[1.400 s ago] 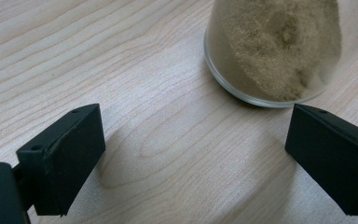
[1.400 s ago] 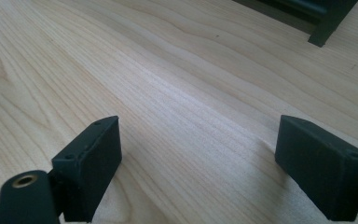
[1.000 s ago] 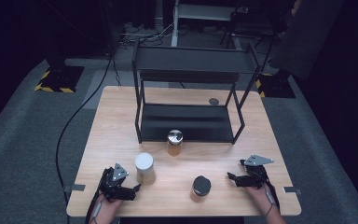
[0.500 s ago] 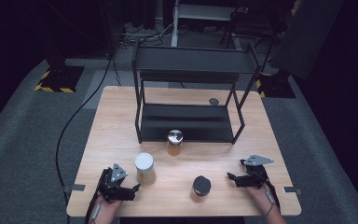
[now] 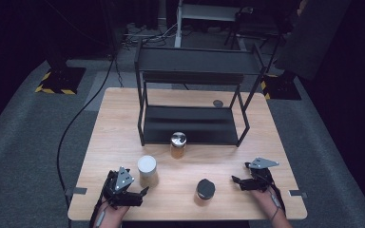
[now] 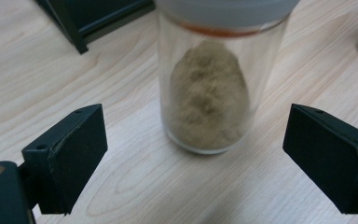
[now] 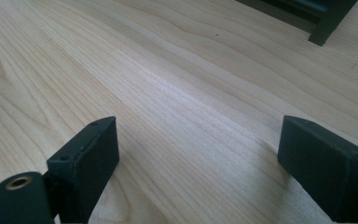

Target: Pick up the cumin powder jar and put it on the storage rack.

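Overhead, left gripper (image 5: 143, 191) is seen just beside the white-lidded jar (image 5: 147, 171) on the surface (image 5: 123, 118); right gripper (image 5: 235, 180) near the black-lidded jar (image 5: 205, 189). Left gripper view: jaws wide, slightly narrowed, jar (image 6: 207, 88) ahead, untouched. Right gripper view: jaws wide, nothing held.

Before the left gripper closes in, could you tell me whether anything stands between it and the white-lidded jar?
Nothing visible does: the left gripper faces the white-lidded jar with bare table between its open jaws and the glass.
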`<action>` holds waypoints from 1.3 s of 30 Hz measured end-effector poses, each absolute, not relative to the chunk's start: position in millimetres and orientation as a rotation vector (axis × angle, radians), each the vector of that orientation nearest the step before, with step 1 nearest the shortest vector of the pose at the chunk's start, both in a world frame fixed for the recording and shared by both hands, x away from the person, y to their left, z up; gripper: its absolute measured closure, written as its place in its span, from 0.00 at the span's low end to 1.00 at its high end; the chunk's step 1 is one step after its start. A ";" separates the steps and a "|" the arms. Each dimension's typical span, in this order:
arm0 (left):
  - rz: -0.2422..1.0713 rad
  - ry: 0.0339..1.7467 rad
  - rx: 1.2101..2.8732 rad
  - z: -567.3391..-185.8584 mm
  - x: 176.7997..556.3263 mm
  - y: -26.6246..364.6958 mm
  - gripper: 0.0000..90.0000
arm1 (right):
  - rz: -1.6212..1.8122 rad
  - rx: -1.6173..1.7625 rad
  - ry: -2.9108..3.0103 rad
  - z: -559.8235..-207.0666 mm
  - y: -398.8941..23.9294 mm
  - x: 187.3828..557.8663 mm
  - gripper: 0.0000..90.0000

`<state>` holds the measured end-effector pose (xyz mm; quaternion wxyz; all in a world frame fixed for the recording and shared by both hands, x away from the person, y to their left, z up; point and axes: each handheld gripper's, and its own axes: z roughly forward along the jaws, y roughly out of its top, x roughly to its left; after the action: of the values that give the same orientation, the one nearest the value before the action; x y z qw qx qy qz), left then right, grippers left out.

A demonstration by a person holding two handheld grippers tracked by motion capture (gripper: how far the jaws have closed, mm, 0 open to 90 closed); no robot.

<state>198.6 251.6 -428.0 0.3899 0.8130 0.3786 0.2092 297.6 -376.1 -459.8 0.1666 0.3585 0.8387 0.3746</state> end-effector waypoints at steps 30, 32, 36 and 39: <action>0.569 0.858 1.847 -429.6 197.6 253.2 0.11 | 1.057 1.054 2.364 -459.8 -374.3 296.0 0.14; 0.569 0.854 1.844 -429.9 199.6 251.8 0.13 | 1.056 1.058 2.360 -459.9 -374.1 295.8 0.14; 0.576 0.838 1.846 -429.7 202.9 248.8 0.17 | 1.055 1.063 2.356 -460.0 -373.7 295.3 0.14; 0.564 0.833 1.849 -428.9 206.2 247.2 0.23 | 1.054 1.066 2.355 -460.0 -373.4 295.1 0.14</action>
<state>206.2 247.2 -428.9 0.4953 0.7632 0.3436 0.2328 295.1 -373.4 -460.0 0.1741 0.3760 0.8306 0.3719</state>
